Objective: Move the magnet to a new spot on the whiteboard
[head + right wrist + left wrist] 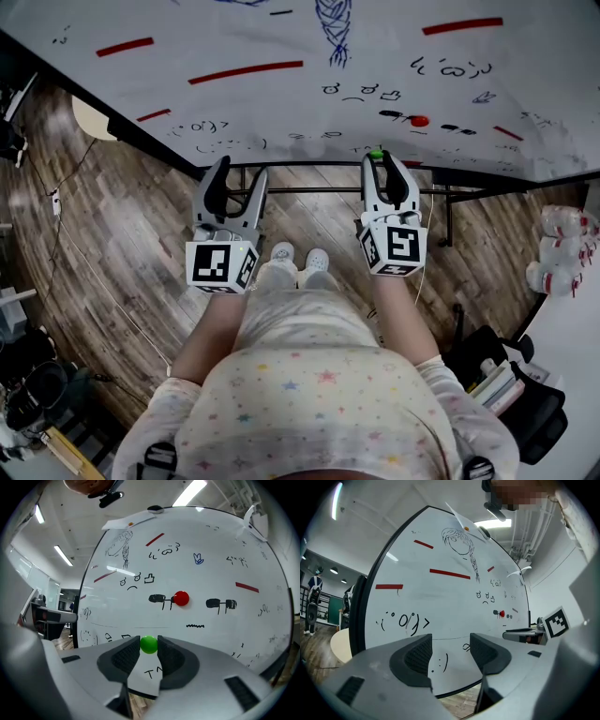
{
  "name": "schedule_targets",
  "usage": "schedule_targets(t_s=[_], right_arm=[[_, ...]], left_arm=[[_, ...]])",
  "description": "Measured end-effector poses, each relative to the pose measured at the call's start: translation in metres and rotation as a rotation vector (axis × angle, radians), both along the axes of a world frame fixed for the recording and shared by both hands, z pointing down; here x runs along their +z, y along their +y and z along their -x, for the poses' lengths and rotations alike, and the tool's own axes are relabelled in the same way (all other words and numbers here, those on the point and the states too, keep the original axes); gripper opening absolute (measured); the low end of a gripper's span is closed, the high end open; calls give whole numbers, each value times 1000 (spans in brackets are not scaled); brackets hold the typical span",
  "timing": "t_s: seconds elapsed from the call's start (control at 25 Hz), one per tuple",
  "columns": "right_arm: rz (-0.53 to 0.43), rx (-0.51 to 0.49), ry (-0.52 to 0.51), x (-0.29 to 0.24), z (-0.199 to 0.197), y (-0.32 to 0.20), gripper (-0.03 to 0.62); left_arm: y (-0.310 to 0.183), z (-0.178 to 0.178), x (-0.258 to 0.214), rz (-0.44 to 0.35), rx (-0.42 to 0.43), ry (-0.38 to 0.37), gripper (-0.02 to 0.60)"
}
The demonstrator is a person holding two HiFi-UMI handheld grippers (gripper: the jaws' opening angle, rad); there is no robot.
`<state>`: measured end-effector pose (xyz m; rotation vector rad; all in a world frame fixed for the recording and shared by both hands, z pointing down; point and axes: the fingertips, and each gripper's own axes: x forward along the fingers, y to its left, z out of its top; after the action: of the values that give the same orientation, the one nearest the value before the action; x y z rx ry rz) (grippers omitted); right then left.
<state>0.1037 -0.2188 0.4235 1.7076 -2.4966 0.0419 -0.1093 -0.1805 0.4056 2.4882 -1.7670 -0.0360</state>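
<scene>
A small green magnet point(376, 153) sits between the fingertips of my right gripper point(379, 161), which is shut on it, at the lower edge of the whiteboard point(281, 37). In the right gripper view the green magnet point(149, 644) is pinched between the two jaws in front of the board. I cannot tell whether it touches the board. A red magnet point(181, 598) sticks to the board above it, between two black scribbles; the red magnet point(419, 121) also shows in the head view. My left gripper point(236, 174) is open and holds nothing, a little before the board's lower left part.
The whiteboard carries red bars point(246, 71), a blue-black drawing point(335, 28) and black doodles. Its dark stand point(450, 183) runs along the wooden floor below. A round pale table point(92, 119) is at left. Bottles point(561, 248) and a bag point(506, 384) are at right.
</scene>
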Motion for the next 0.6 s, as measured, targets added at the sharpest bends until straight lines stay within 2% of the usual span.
schedule_targets(t_s=[0.6], right_arm=[[40,-13,23,43,4,-13,115]], left_arm=[[-2,-9,28,30,34,22,232]])
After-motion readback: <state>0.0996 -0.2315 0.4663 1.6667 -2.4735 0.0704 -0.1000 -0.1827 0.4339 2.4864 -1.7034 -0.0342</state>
